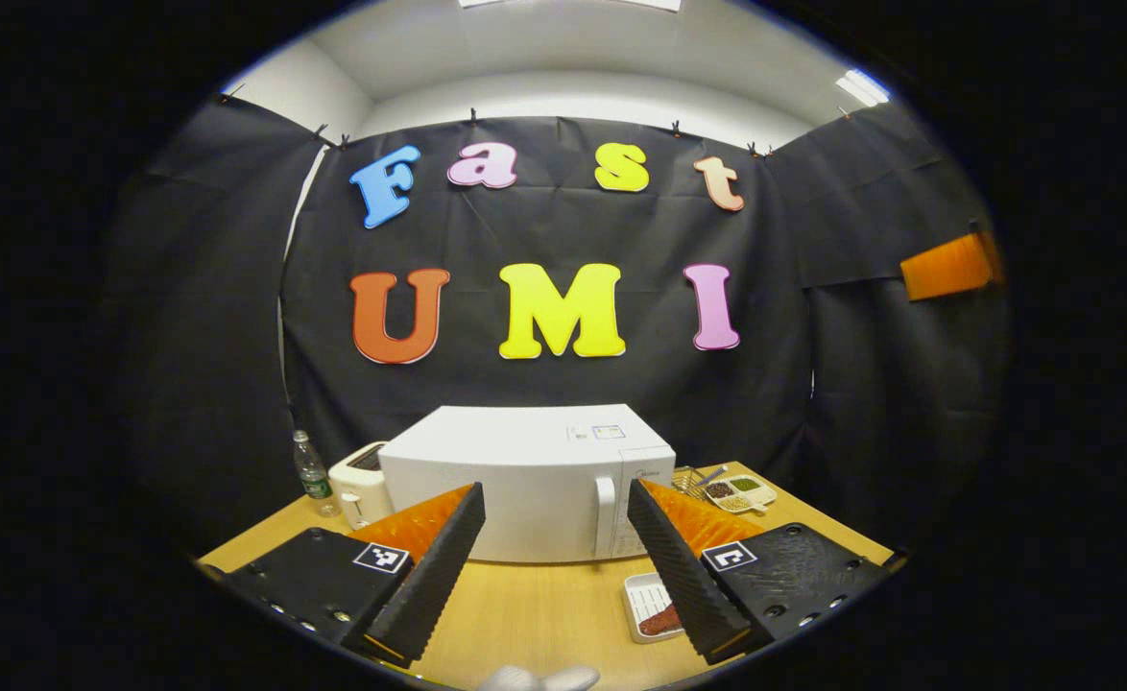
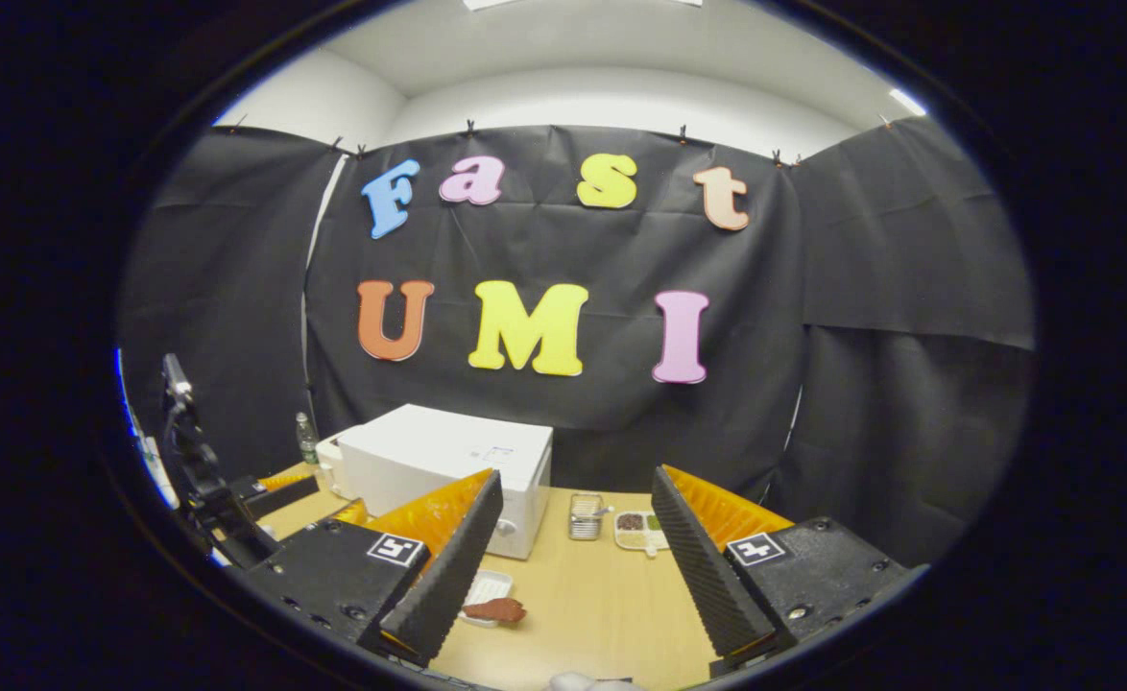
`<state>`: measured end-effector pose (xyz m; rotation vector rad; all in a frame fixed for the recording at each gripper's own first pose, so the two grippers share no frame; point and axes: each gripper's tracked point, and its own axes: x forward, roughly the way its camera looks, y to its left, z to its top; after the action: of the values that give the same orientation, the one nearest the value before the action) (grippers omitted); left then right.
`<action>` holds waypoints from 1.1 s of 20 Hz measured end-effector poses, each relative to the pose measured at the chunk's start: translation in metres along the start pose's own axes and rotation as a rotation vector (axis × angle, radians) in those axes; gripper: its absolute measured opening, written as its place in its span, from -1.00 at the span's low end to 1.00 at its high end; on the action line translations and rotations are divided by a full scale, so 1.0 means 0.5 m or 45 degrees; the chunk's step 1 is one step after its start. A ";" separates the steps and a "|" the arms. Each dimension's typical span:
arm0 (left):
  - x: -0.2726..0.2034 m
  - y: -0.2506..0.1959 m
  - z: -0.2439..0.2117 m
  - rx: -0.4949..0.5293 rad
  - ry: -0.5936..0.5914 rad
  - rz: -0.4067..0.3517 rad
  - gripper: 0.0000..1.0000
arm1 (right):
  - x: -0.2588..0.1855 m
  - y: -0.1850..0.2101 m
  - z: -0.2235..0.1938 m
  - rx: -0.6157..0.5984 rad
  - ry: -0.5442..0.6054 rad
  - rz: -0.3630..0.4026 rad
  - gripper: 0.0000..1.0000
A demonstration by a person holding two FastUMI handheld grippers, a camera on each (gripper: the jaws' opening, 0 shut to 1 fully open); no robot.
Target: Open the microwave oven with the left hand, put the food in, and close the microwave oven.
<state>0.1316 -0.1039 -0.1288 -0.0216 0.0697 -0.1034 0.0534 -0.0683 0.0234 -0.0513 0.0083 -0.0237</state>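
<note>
The white microwave [image 1: 525, 480] stands at the middle of the wooden table, its door shut and its handle [image 1: 605, 513] on the right side of the door. In front of it to the right lies a small white tray [image 1: 642, 597] with a brown piece of food [image 1: 661, 622]. My left gripper [image 1: 556, 489] is open, held back from the door, nothing between its fingers. In the right gripper view the microwave [image 2: 448, 461] is at the left and the food [image 2: 493, 608] lies near my left finger. My right gripper [image 2: 577, 475] is open and empty above the table.
A plastic bottle [image 1: 311, 470] and a white toaster [image 1: 360, 485] stand left of the microwave. A wire basket [image 2: 583, 515] and a divided dish [image 2: 640, 528] of small foods sit to its right. The wooden table [image 1: 544, 605] has bare room in front.
</note>
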 end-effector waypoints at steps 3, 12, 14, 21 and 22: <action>0.085 -0.046 -0.065 0.001 0.045 -0.029 0.89 | 0.014 -0.045 -0.007 -0.049 0.024 -0.032 0.99; 0.315 -0.063 -0.239 0.019 0.173 0.037 0.91 | 0.047 -0.136 -0.085 -0.039 0.156 -0.051 0.99; 0.339 -0.068 -0.254 0.005 0.179 0.046 0.90 | 0.060 -0.156 -0.104 -0.034 0.183 -0.062 0.99; 0.378 -0.084 -0.256 0.074 0.166 -0.003 0.65 | 0.110 -0.167 -0.143 0.043 0.242 -0.013 0.99; 0.382 -0.096 -0.251 0.060 0.150 -0.046 0.73 | 0.114 -0.167 -0.142 0.048 0.243 -0.009 0.99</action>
<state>0.3075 -0.1738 -0.2657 0.0302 0.1848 -0.1424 0.1080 -0.1567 -0.0437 -0.0114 0.1987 -0.0357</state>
